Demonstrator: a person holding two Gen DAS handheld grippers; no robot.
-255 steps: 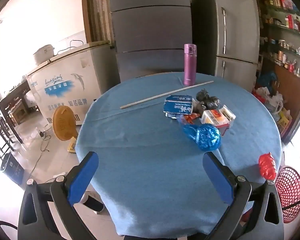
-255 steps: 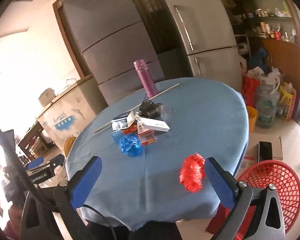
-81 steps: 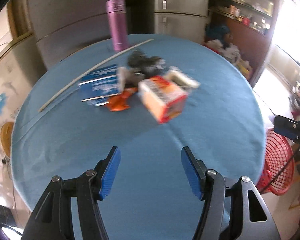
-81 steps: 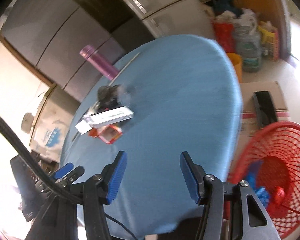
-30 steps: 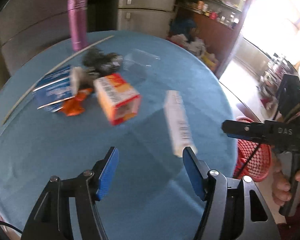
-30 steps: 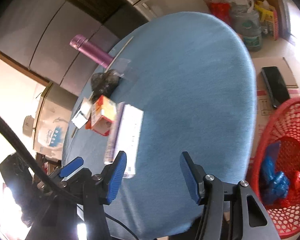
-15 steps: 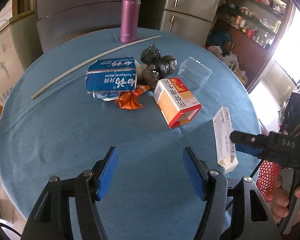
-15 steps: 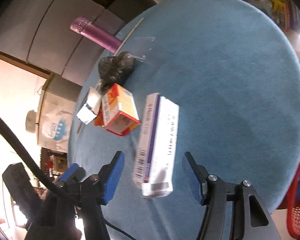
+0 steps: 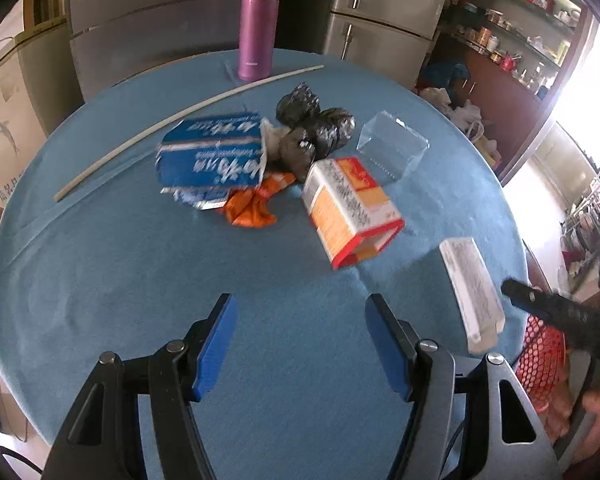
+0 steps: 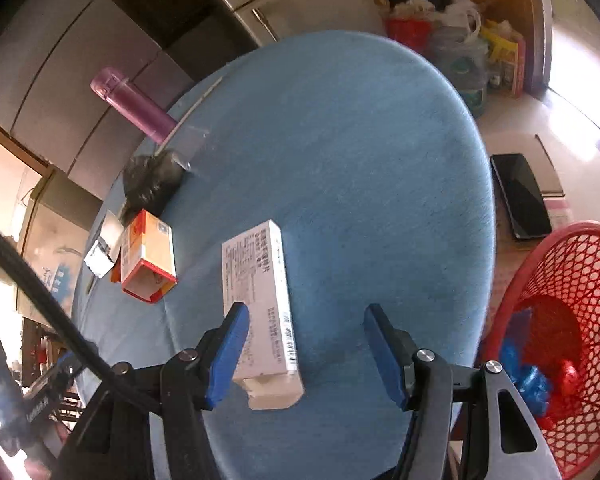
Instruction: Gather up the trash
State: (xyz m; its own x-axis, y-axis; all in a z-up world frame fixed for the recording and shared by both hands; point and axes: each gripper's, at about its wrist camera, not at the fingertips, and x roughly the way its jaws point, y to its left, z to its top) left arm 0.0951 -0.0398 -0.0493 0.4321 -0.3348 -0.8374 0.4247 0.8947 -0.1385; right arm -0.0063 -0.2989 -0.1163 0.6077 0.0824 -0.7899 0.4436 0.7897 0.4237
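A long white carton (image 10: 262, 312) lies on the blue table near its edge, between my right gripper's (image 10: 304, 350) open fingers, against the left one. It also shows in the left wrist view (image 9: 470, 286). My left gripper (image 9: 300, 344) is open and empty above bare cloth. Beyond it lie an orange and white box (image 9: 350, 210), a blue torn carton (image 9: 210, 158), an orange wrapper (image 9: 252, 206), black bags (image 9: 314, 130) and a clear plastic box (image 9: 392, 148). A red mesh basket (image 10: 560, 344) stands on the floor at right with blue and red trash inside.
A purple flask (image 9: 258, 22) stands upright at the table's far edge, with a long white stick (image 9: 172, 120) lying in front of it. A black phone (image 10: 520, 196) lies on cardboard on the floor. Grey fridges and shelves stand behind the table.
My right gripper has moved in over the white carton, which now sits between its fingers. Earlier the blue and red wrappers went from the table into the basket.
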